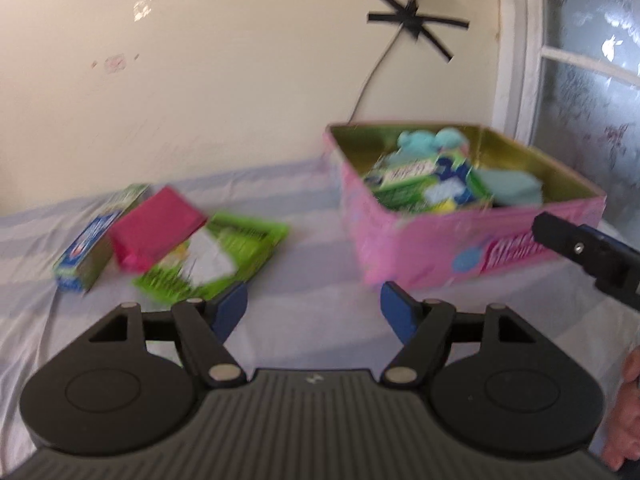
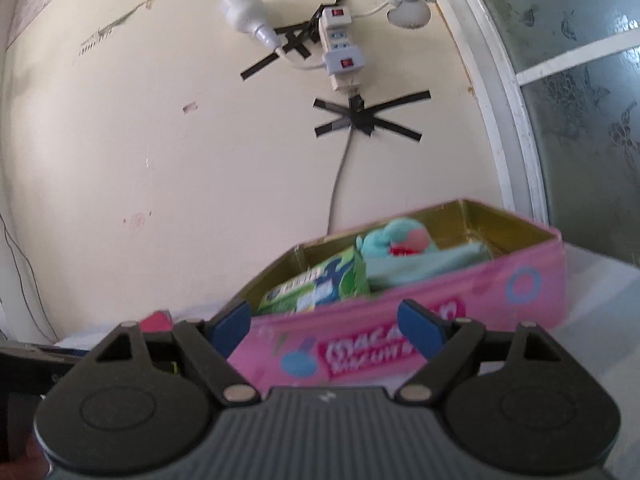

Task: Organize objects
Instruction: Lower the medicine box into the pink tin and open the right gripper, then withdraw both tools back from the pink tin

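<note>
A pink tin box (image 1: 472, 236) stands open on the striped cloth, holding a green carton (image 1: 424, 184), a teal plush toy (image 1: 432, 140) and a teal cloth (image 1: 512, 188). To its left lie a blue-green toothpaste box (image 1: 90, 250), a magenta box (image 1: 156, 228) and a green packet (image 1: 216, 260). My left gripper (image 1: 314, 312) is open and empty above the cloth between the pile and the tin. My right gripper (image 2: 324, 328) is open and empty, just in front of the pink tin (image 2: 420, 328). Part of it shows at the right of the left wrist view (image 1: 588, 252).
A cream wall (image 1: 200, 80) rises behind the table, with a cable taped by black tape (image 2: 360, 118) and a white power strip (image 2: 340, 40). A frosted window (image 2: 580, 100) stands at the right. The striped cloth (image 1: 304, 272) covers the table.
</note>
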Motion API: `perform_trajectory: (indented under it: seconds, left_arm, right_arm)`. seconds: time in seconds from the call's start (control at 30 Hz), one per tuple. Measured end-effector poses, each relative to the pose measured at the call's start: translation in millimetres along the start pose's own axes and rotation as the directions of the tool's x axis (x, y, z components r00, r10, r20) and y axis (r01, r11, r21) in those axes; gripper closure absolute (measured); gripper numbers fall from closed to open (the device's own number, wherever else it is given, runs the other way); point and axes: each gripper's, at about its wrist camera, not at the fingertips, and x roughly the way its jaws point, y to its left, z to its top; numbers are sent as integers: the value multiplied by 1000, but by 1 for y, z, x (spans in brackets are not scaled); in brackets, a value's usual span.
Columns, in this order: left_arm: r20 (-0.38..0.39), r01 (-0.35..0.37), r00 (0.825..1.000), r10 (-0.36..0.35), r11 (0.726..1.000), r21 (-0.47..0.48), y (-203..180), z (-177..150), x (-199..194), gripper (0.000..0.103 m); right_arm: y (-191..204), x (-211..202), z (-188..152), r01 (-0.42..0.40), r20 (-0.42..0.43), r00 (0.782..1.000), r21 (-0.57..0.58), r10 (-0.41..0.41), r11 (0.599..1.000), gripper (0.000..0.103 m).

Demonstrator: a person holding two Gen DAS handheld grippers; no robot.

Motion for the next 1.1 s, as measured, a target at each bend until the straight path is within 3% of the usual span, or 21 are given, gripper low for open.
perform_trajectory:
  seconds: [0.63,0.87,1.1]
  left_arm:
    - [-40,-168,985,166,984,-61,62,-42,-7,28]
    - [-30,-148,989,146,985,-91,70,-46,-5,27]
    - [59,-120,991,122,992,-43,60,-50,-17,26]
  right_arm:
    - [44,5,-17,-1,-71,997,-56,-3,998,19]
    - [50,9,-23,2,-88,996,-73,-8,997,19]
    - [41,6,-23,-8,-71,997,-18,7,1000,19]
